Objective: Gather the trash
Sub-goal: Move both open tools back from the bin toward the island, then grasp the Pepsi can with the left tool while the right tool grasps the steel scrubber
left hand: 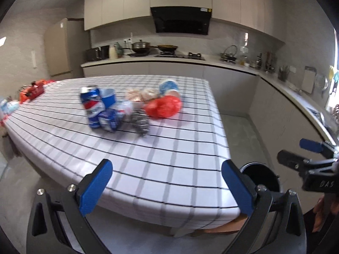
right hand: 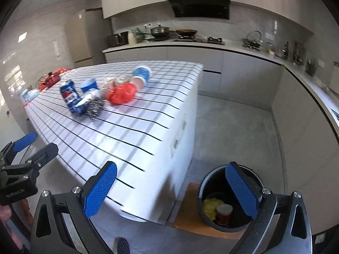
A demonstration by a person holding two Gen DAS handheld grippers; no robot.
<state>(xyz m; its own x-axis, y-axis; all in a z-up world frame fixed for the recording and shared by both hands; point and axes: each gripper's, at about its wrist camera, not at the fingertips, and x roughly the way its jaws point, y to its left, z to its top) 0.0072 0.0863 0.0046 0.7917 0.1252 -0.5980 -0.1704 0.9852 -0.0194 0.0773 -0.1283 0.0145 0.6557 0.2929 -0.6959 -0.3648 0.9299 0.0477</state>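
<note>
A pile of trash lies on the checked table (left hand: 169, 169): a crushed blue Pepsi can (left hand: 92, 105), a blue paper cup (left hand: 108, 98), a steel scourer (left hand: 139, 120), a red plastic bag (left hand: 164, 106) and a blue-and-white cup (left hand: 169, 86). The pile also shows in the right wrist view, with the can (right hand: 70, 97) and the red bag (right hand: 121, 93). A black bin (right hand: 231, 196) stands on the floor by the table's corner, with yellow trash and a red cup inside. My left gripper (left hand: 167, 186) is open and empty over the table's near edge. My right gripper (right hand: 171, 188) is open and empty above the bin and the table corner.
A red object (left hand: 31, 91) and a packet (left hand: 8, 105) lie at the table's far left. A kitchen counter (right hand: 233, 46) with a stove, pots and bottles runs along the back and right walls. Grey floor (right hand: 233, 127) lies between table and counter. A brown mat (right hand: 186, 207) lies under the bin.
</note>
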